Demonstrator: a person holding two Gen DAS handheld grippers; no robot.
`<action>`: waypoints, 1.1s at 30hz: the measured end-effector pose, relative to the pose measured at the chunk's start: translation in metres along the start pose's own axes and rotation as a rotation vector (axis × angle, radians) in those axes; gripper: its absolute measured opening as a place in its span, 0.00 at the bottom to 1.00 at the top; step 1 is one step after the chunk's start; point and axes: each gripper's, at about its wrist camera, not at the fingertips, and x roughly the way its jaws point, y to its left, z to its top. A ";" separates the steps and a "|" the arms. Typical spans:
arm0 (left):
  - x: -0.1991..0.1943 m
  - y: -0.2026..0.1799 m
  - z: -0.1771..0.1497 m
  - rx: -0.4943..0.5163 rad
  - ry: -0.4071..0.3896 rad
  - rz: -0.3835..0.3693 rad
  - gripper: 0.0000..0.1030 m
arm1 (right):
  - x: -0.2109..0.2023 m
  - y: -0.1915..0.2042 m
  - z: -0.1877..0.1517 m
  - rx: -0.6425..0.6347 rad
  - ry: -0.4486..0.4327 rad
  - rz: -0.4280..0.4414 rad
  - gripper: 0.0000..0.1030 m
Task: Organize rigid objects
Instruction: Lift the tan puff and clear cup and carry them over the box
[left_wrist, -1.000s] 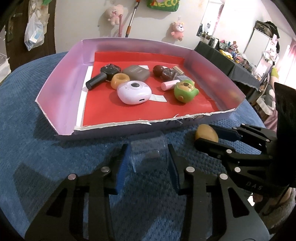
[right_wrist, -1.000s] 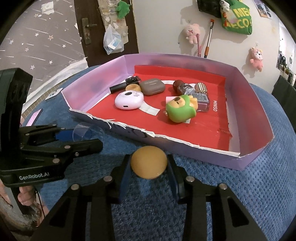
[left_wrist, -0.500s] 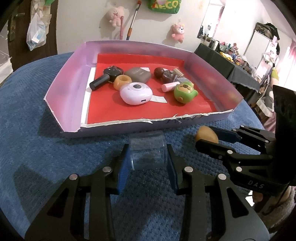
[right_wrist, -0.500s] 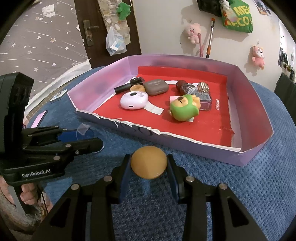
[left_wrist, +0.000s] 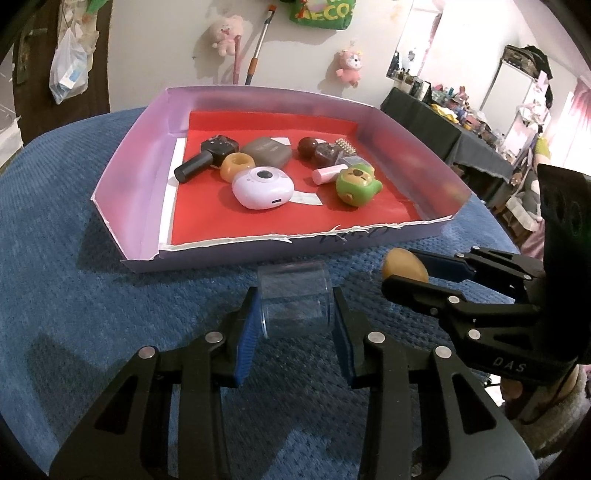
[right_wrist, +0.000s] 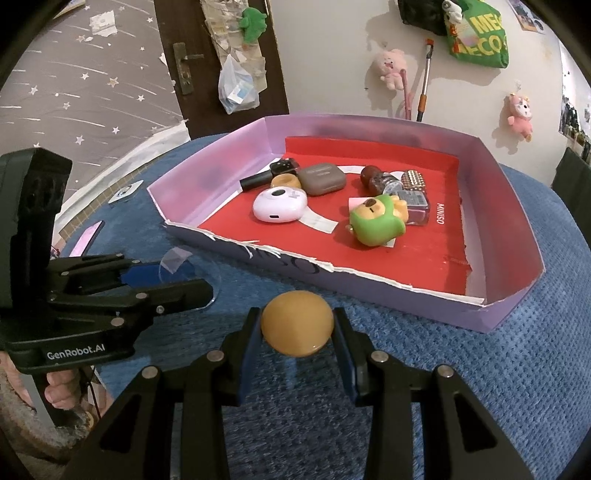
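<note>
A clear, round plastic container (left_wrist: 295, 295) sits clamped between the blue pads of the left gripper (left_wrist: 293, 317), which has closed on its sides, just off the torn near wall of a shallow lilac cardboard tray with a red floor (left_wrist: 129, 199). Beside it, the right gripper (right_wrist: 297, 328) grips a smooth amber, egg-shaped stone (right_wrist: 297, 323) over the blue textured cloth (right_wrist: 480, 387), also near the tray's front edge. Inside the tray, toward its middle and far side, lie a white rounded earbud case (left_wrist: 263, 188), a green bear-faced toy (left_wrist: 356, 184), an amber ring (left_wrist: 238, 166), a grey rounded case (left_wrist: 266, 150), a black cylindrical gadget (left_wrist: 207, 157) and a pink tube (left_wrist: 327, 173), most of them clustered close together
</note>
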 end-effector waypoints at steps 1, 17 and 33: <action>-0.001 0.000 0.000 0.000 -0.002 -0.002 0.33 | -0.001 0.000 0.000 0.000 -0.001 0.001 0.39; -0.016 -0.008 0.006 0.012 -0.040 -0.021 0.33 | -0.018 0.006 0.004 -0.004 -0.037 0.017 0.39; -0.022 -0.013 0.025 0.037 -0.084 -0.018 0.33 | -0.032 0.002 0.015 0.010 -0.086 0.049 0.39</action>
